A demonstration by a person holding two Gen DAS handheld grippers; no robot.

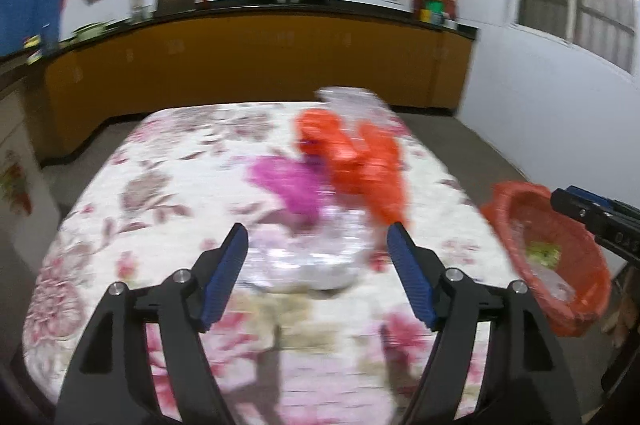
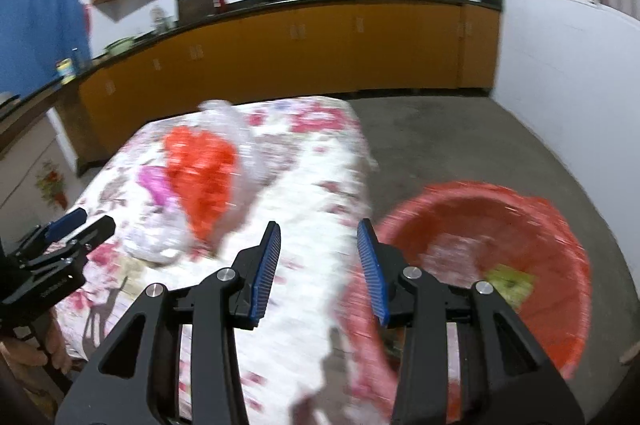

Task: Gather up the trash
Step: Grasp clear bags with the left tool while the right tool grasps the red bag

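Orange bag (image 1: pixel 362 161) lengthwise on floral table (image 1: pixel 160 153), long axis running away from camera

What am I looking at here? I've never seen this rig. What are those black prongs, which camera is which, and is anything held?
A person holds a two-finger grabber in each hand, each carrying a camera looking along its fingers. One picture is from the left gripper, the other from the right gripper. Both stand open, holding nothing. On the flowered table lie an orange bag, a pink bag and clear plastic. The red basket beside the table holds some scraps.
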